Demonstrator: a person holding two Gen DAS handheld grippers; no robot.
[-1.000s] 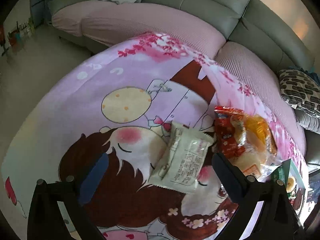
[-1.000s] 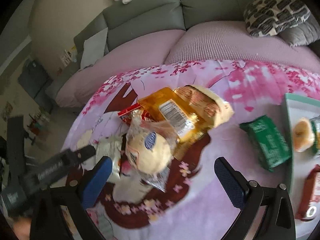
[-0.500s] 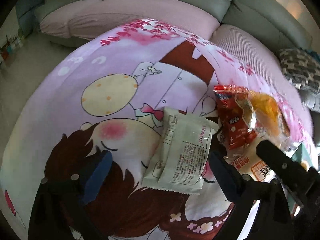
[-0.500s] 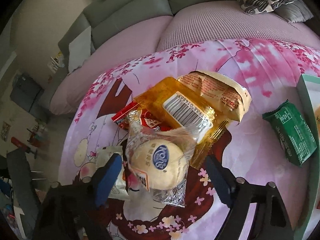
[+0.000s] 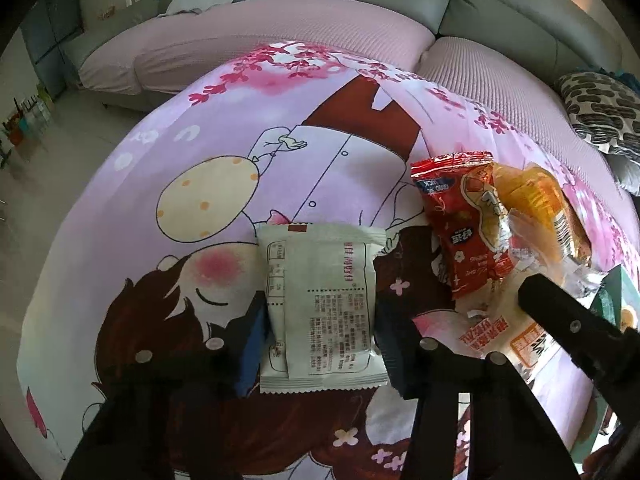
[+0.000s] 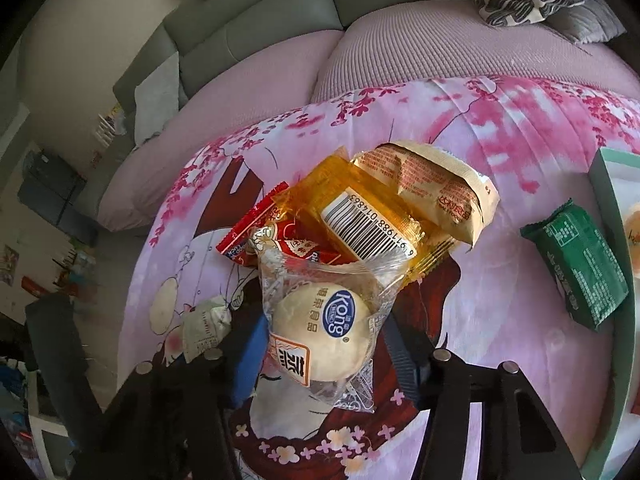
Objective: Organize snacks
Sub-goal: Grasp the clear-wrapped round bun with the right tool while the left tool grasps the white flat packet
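over pink cloth (image 5: 200,92), both tools have closed: left tool (image 5: 320,344) on white packet (image 5: 320,308), right tool (image 6: 324,340) on bun (image 6: 320,332).

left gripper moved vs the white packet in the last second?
Yes. The left gripper has advanced toward the white packet lying on the cartoon blanket and narrowed; its fingers now flank the packet's sides.

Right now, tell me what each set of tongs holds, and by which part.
Left tongs: the white snack packet, gripped across its two long side edges. Right tongs: the clear-wrapped round bun, gripped on opposite sides of its wrapper.
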